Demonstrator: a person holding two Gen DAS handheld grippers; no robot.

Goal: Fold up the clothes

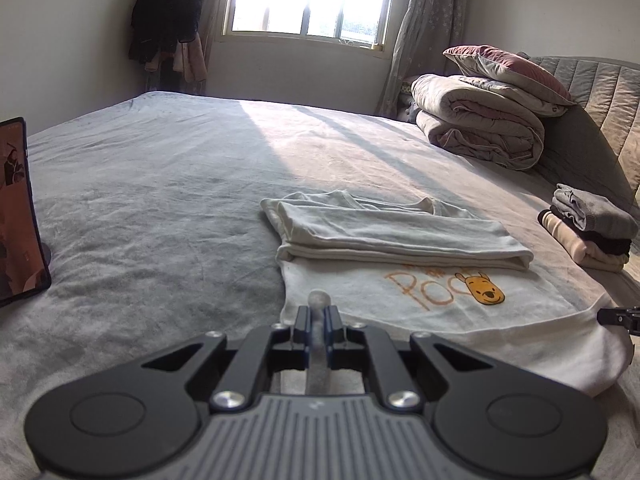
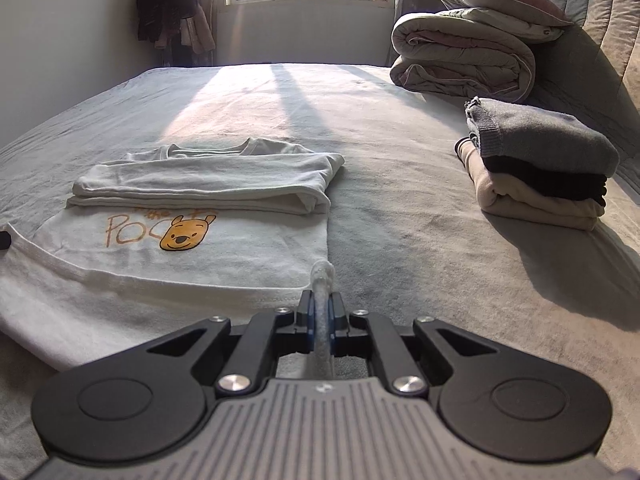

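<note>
Both the left claw (image 1: 318, 312) and right claw (image 2: 322, 284) pinch the white Pooh T-shirt's (image 2: 248, 240) near hem corners, apparently to fold it on the bed (image 2: 400, 220).

The right gripper (image 2: 320, 312) has its jaws pinched on the hem corner of a white Pooh-print T-shirt (image 2: 248, 240), whose upper part is folded over itself on the grey bedsheet (image 2: 400, 208). Well apart to the right stands a stack of folded clothes (image 2: 536, 160). At the frame's left edge, a dark tip (image 2: 3, 240) is possibly the other gripper.

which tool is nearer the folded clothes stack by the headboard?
Right. The right tool pinches the shirt corner on the side facing the stack; the left tool grips the far corner.
</note>
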